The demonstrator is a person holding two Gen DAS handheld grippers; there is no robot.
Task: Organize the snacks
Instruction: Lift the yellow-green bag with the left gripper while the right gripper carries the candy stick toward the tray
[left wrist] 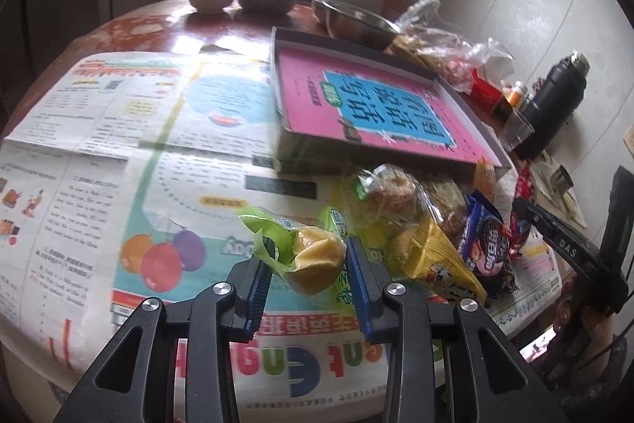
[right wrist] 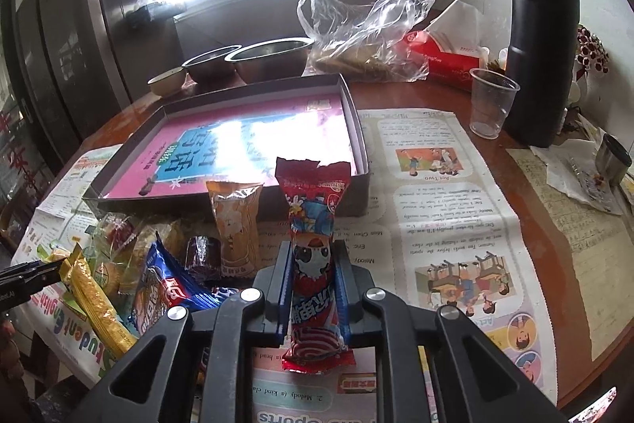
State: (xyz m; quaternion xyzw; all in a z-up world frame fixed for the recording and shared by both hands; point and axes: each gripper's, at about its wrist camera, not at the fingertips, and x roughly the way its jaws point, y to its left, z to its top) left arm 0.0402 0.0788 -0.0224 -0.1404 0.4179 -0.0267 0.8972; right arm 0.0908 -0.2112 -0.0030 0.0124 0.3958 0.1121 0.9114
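Note:
My left gripper (left wrist: 309,254) is shut on a green-wrapped yellow cake (left wrist: 313,258) and holds it above the newspaper, left of the snack pile (left wrist: 443,224). My right gripper (right wrist: 314,264) is shut on a red snack packet (right wrist: 315,252) with a panda face, held upright in front of the pink-lined box (right wrist: 253,141). The box also shows in the left wrist view (left wrist: 368,106), beyond the pile. In the right wrist view an orange packet (right wrist: 233,221), a blue packet (right wrist: 166,288) and a yellow packet (right wrist: 95,300) lie left of the red packet.
Newspaper (left wrist: 119,145) covers the round wooden table. Metal bowls (right wrist: 269,58) stand at the back. A clear plastic bag (right wrist: 356,34), a red tissue box (right wrist: 443,58), a plastic cup (right wrist: 489,102) and a black flask (right wrist: 543,38) stand at the right.

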